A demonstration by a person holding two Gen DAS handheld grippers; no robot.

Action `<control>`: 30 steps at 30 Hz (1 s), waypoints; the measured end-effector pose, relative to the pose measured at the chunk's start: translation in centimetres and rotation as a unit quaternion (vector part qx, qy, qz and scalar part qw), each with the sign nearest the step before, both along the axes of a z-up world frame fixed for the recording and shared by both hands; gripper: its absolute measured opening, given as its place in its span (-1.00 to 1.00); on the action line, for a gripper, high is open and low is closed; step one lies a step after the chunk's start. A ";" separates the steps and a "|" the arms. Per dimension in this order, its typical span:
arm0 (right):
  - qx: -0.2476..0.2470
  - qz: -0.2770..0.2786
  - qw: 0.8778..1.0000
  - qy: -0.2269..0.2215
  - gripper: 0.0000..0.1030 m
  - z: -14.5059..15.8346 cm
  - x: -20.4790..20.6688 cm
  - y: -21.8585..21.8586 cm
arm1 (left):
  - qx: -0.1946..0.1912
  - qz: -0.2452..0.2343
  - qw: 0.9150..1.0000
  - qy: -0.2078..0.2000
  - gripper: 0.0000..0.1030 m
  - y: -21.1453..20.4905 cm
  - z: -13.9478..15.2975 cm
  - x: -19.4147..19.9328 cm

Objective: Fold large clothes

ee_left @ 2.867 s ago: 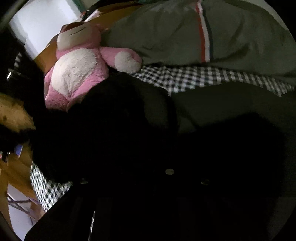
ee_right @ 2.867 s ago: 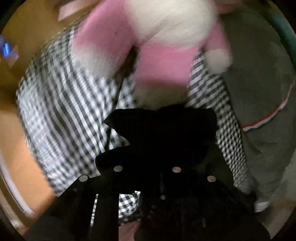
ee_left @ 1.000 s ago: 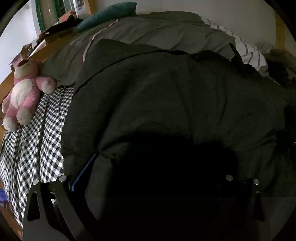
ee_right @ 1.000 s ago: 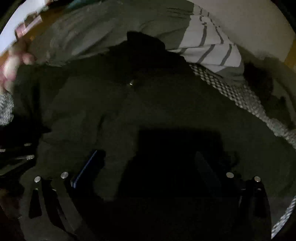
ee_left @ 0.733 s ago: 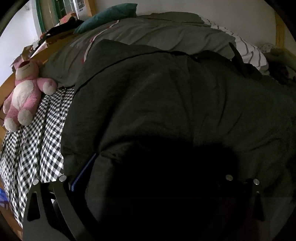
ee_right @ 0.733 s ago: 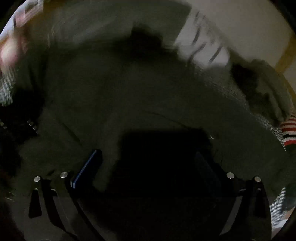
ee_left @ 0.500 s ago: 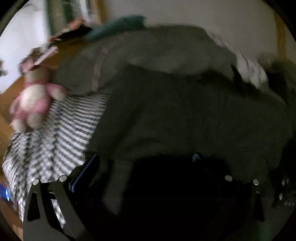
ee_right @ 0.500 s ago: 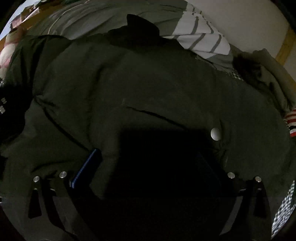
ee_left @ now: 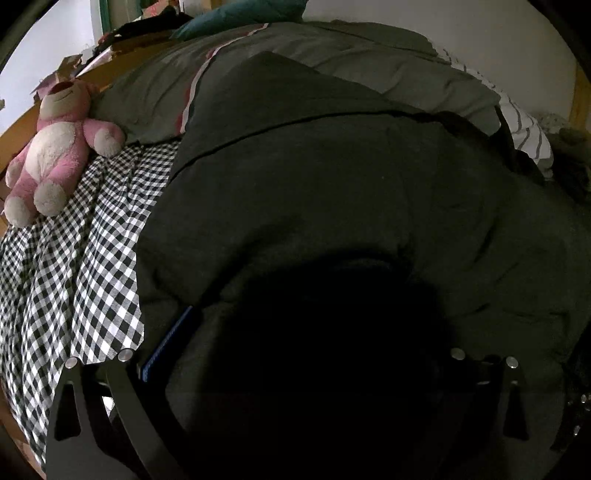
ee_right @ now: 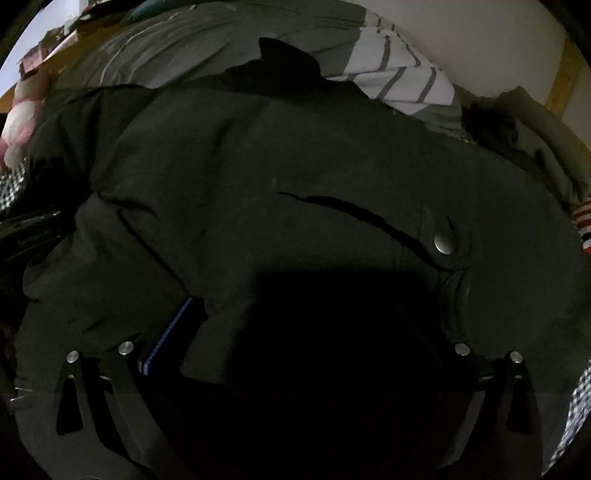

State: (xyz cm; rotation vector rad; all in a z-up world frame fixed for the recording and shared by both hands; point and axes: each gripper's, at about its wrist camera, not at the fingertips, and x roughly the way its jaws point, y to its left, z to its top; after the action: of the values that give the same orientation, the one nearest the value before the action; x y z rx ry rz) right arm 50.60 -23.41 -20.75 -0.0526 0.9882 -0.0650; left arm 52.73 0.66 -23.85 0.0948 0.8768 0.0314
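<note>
A large dark olive jacket (ee_left: 332,177) lies spread over the bed and fills most of both views. My left gripper (ee_left: 303,314) is open low over its left part; the blue pad (ee_left: 168,341) of one finger touches the fabric, and cloth bulges up between the fingers. My right gripper (ee_right: 303,306) is open over the jacket (ee_right: 295,166) further right, near a pocket slit (ee_right: 351,210) and a metal snap button (ee_right: 443,243). Its blue pad (ee_right: 168,338) rests against a fold. On both grippers the other finger is lost in deep shadow.
A black-and-white checked sheet (ee_left: 74,258) shows left of the jacket, with a pink plush bear (ee_left: 59,144) at its far edge by the wooden bed rail (ee_left: 129,55). Behind are a grey duvet (ee_left: 369,62), a teal pillow (ee_left: 240,14) and a striped white cloth (ee_right: 399,74).
About three seconds ago both grippers were shut on dark fabric near the plush bear; now both stand open over the spread jacket. The right view has shifted, bringing the snap button into sight.
</note>
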 end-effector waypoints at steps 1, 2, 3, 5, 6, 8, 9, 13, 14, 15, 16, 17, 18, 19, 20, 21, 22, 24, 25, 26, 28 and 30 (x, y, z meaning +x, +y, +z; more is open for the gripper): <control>0.004 0.001 1.000 0.004 0.95 0.2 0.1 -0.1 | 0.001 0.000 1.000 0.000 0.92 0.0 0.1 0.0; 0.015 0.002 1.000 0.009 0.95 0.7 0.0 -0.4 | 0.001 0.000 1.000 0.000 0.92 0.0 0.0 0.1; 0.032 -0.002 0.999 0.007 0.95 1.7 -0.8 -1.1 | 0.000 0.000 1.000 0.001 0.92 0.1 0.1 0.3; 0.068 -0.026 0.997 -0.025 0.95 3.6 -3.0 -3.4 | -0.001 -0.001 1.000 0.001 0.92 0.3 0.2 0.0; 0.090 -0.037 0.995 -0.038 0.95 4.4 -4.3 -4.7 | -0.001 -0.002 1.000 0.004 0.92 0.1 0.5 -0.1; 0.138 -0.060 0.986 -0.065 0.95 6.0 -7.5 -8.0 | 0.004 -0.001 1.000 0.005 0.91 -0.3 1.4 -0.6; 0.153 -0.074 0.982 -0.077 0.95 6.4 -8.9 -9.6 | -0.010 -0.007 1.000 -0.006 0.91 -1.0 2.6 -1.5; 0.213 -0.168 0.957 -0.099 0.95 6.8 -14.0 -17.0 | -0.037 -0.028 0.998 -0.043 0.91 -6.1 6.4 -4.8; 0.228 -0.198 0.949 -0.091 0.95 6.2 -14.9 -18.9 | -0.035 -0.029 0.998 -0.042 0.91 -7.3 6.8 -5.2; 0.242 -0.227 0.940 -0.082 0.95 5.6 -15.9 -20.8 | -0.032 -0.038 0.998 -0.043 0.91 -9.4 7.2 -5.7; 0.253 -0.252 0.931 -0.080 0.95 5.1 -16.8 -22.4 | -0.039 -0.053 0.997 -0.044 0.91 -10.9 7.4 -6.1; 0.261 -0.280 0.920 -0.081 0.95 4.6 -18.1 -24.3 | -0.073 -0.092 0.992 -0.039 0.91 -13.4 7.8 -6.9; 0.262 -0.303 0.912 -0.082 0.95 4.2 -19.4 -25.9 | -0.086 -0.114 0.989 -0.035 0.91 -15.3 8.0 -7.5; 0.261 -0.320 0.907 -0.088 0.95 4.0 -20.7 -27.4 | -0.090 -0.134 0.986 -0.035 0.91 -17.4 8.1 -8.3; 0.258 -0.329 0.903 -0.093 0.95 3.9 -21.5 -28.4 | -0.089 -0.174 0.980 -0.039 0.91 -20.9 8.3 -9.8; 0.254 -0.343 0.899 -0.098 0.95 3.7 -22.8 -29.6 | -0.084 -0.206 0.974 -0.044 0.91 -23.4 8.4 -10.9; 0.249 -0.359 0.894 -0.103 0.95 3.4 -24.1 -30.9 | -0.067 -0.250 0.965 -0.048 0.91 -26.9 8.2 -12.4; 0.252 -0.385 0.881 -0.110 0.95 2.9 -26.1 -33.1 | -0.010 -0.328 0.943 -0.050 0.91 -33.6 7.1 -15.3; 0.259 -0.394 0.874 -0.113 0.95 2.7 -26.7 -34.2 | 0.029 -0.363 0.930 -0.049 0.91 -37.0 6.3 -16.6; 0.275 -0.407 0.862 -0.123 0.95 2.5 -27.8 -35.7 | 0.062 -0.389 0.918 -0.050 0.91 -39.9 5.5 -17.7; 0.305 -0.426 0.838 -0.151 0.95 2.5 -29.4 -37.9 | 0.115 -0.432 0.893 -0.046 0.91 -45.7 3.4 -19.4; 0.327 -0.429 0.824 -0.173 0.95 2.5 -28.8 -39.9 | 0.143 -0.446 0.883 -0.019 0.91 -48.9 1.2 -19.4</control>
State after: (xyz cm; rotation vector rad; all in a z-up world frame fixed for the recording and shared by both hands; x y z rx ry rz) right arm 21.81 -63.34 -18.22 1.0188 0.5573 -0.5406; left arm 33.30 -48.25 -22.63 0.7672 0.7164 -0.7036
